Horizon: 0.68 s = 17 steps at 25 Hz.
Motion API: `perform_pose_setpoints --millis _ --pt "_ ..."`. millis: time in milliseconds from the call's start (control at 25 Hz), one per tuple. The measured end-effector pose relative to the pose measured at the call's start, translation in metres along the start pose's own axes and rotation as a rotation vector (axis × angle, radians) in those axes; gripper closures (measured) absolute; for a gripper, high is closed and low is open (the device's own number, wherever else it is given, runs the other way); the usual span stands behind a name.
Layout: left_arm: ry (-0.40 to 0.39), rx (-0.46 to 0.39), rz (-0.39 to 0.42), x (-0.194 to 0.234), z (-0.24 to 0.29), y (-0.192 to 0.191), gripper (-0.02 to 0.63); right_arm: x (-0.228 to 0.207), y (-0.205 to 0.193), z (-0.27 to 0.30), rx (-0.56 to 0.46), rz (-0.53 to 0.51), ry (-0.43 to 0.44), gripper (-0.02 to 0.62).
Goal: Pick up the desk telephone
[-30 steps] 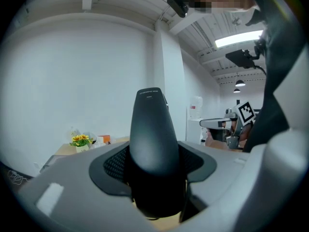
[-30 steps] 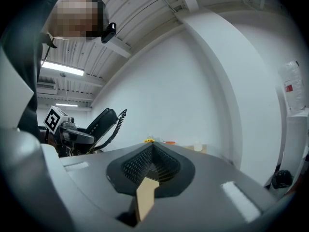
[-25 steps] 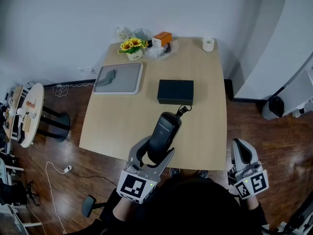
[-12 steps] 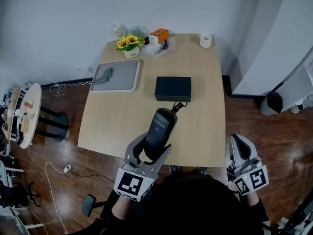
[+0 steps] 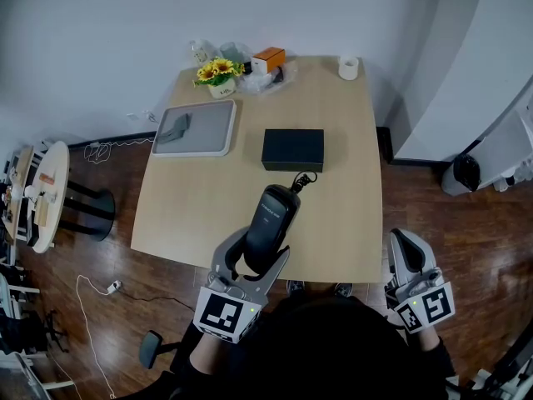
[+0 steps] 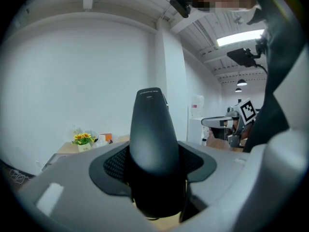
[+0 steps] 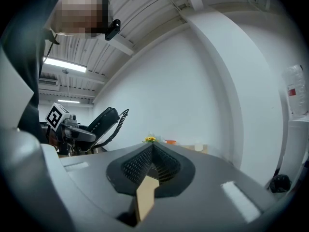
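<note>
The desk telephone's black base [image 5: 292, 150] lies on the middle of the wooden table [image 5: 191, 207]. Its black handset [image 5: 271, 215] is off the base, held over the table's near edge with my left gripper [image 5: 265, 250] shut on its lower end. A coiled cord [image 5: 301, 179] runs from the handset toward the base. In the left gripper view the handset [image 6: 152, 139] stands upright between the jaws of that gripper [image 6: 153, 170]. My right gripper [image 5: 406, 248] hangs past the table's near right corner, shut [image 7: 152, 153] with nothing in it.
A grey tray [image 5: 194, 128] with a cloth lies at the table's left rear. A sunflower pot [image 5: 218, 75], an orange box [image 5: 269, 59] and a white cup [image 5: 349, 67] stand along the far edge. A round side table [image 5: 42, 194] stands on the floor at left.
The left gripper with the handset has drawn slightly back toward me and to the left. The right gripper has barely shifted.
</note>
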<state>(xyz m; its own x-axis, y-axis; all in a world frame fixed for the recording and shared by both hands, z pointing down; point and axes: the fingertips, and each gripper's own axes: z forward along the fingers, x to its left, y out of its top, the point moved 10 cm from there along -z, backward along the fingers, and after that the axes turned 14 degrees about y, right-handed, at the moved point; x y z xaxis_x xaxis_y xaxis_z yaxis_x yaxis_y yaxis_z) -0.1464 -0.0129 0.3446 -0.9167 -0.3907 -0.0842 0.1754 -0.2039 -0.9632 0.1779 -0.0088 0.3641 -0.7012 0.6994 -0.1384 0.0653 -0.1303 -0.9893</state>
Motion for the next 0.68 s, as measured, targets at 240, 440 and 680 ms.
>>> perform_pose_setpoints --millis 240,440,680 --pt "0.003 0.026 0.001 0.0006 -0.0002 -0.0060 0.342 0.0004 -0.0028 0.0000 0.004 0.003 0.000 0.595" --pt "-0.002 0.012 0.003 -0.0005 0.0003 -0.0044 0.342 0.0008 -0.0029 -0.0010 0.005 0.002 -0.002 0.595" --pt "-0.001 0.017 -0.001 0.0006 -0.0001 -0.0056 0.342 0.0022 -0.0031 -0.0011 0.004 -0.001 -0.005 0.595"
